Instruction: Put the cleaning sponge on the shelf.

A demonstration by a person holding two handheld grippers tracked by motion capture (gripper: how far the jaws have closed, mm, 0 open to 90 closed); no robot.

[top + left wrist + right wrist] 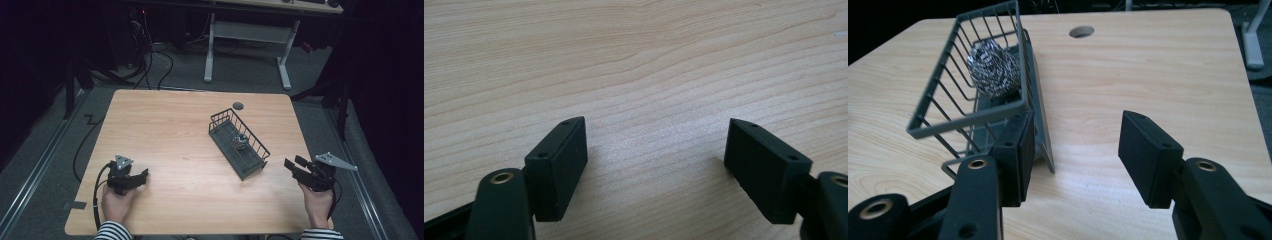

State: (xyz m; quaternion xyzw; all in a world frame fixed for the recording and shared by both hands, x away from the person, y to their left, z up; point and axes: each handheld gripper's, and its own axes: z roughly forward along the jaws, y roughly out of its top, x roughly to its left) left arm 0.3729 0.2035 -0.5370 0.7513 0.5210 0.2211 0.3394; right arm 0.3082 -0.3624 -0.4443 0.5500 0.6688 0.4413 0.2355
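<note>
On the wooden table, right of centre, sits a grey wire basket, angled diagonally, long side running from far-left to near-right. Steel scouring ball lies inside it, about mid-length on the basket floor. Right gripper view: ball rests behind the basket's wire wall, basket's near corner right in front of the jaws.

Right gripper held in the person's right hand near the table's right edge, just beside the basket's near end, pointing left toward it, not touching. Jaws spread, nothing between them; right gripper view shows bare wood in the gap, one jaw overlapping the basket corner in the picture, contact cannot be told.

Left gripper in the left hand at the near-left of the table, well apart from the basket. Left gripper view: jaws wide apart, released, only plain wood grain between them, low over the tabletop.

Small round hole in the table beyond the basket. Striped sleeves at the bottom edge.
</note>
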